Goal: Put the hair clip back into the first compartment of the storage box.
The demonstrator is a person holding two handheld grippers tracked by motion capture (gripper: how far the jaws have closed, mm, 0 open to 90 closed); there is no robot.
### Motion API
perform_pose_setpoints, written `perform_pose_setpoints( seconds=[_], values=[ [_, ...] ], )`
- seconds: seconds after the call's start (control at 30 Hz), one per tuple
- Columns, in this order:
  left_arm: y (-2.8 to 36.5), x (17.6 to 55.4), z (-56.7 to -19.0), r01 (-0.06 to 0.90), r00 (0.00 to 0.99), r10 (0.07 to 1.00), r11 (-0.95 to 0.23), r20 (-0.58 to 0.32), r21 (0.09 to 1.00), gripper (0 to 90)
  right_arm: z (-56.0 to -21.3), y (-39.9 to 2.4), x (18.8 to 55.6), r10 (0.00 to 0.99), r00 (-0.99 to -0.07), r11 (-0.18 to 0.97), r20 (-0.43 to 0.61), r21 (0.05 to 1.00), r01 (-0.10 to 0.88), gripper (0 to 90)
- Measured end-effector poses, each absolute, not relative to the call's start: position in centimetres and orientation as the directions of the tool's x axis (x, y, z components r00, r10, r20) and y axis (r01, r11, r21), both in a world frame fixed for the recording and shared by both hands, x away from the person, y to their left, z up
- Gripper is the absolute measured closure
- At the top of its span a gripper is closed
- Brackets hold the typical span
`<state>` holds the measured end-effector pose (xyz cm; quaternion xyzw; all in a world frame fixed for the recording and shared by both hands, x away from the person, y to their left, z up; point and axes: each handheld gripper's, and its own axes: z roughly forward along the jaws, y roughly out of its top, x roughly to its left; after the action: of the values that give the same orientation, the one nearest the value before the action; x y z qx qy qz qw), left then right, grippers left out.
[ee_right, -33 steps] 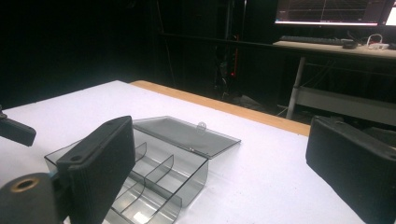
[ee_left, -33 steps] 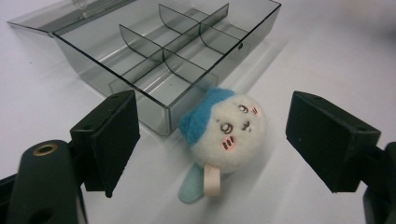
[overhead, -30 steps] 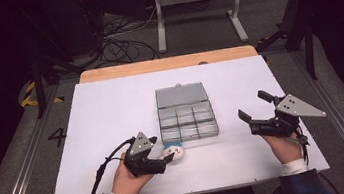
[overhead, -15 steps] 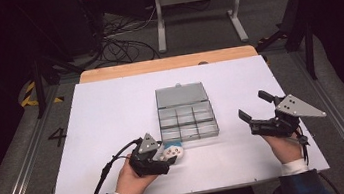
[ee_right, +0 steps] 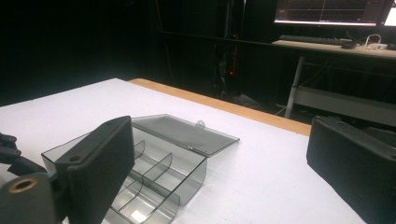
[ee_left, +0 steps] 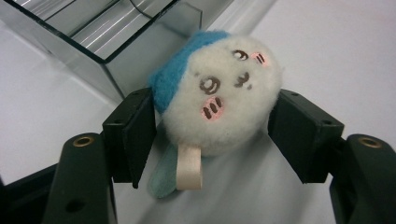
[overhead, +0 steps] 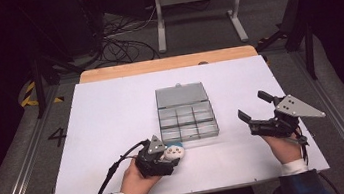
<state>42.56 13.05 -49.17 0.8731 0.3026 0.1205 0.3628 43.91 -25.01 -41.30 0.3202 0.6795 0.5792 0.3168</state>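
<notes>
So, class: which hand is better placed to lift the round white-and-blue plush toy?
Left: its tool has been closing around the round white-and-blue plush toy; the right tool hovers open, apart.

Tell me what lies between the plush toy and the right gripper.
In the high view, the box's near corner and bare white tabletop separate the plush toy from the right gripper.

Both grippers black w/ brass screw holes; right gripper (overhead: 257, 111) has grey triangular plate, left gripper (overhead: 170, 158) black cable; plaid sleeves, white cuff.
</notes>
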Motion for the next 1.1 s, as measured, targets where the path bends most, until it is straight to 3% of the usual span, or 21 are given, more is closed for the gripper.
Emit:
perform_pose_setpoints(
  seconds=[0.4,1.1],
  values=[
    [13.0,42.5,-49.1,0.425,0.802,0.597,-0.564,-0.006,0.707,42.7,-41.3,-25.1,43.9,0.805,-0.591,0.12,-0.059,0.991,0.065,8.5],
    [13.8,41.9,-47.3,0.361,0.813,0.582,-0.505,-0.001,0.784,44.1,-41.3,-25.1,43.8,0.805,-0.59,0.116,-0.06,0.991,0.059,8.4]
  ],
)
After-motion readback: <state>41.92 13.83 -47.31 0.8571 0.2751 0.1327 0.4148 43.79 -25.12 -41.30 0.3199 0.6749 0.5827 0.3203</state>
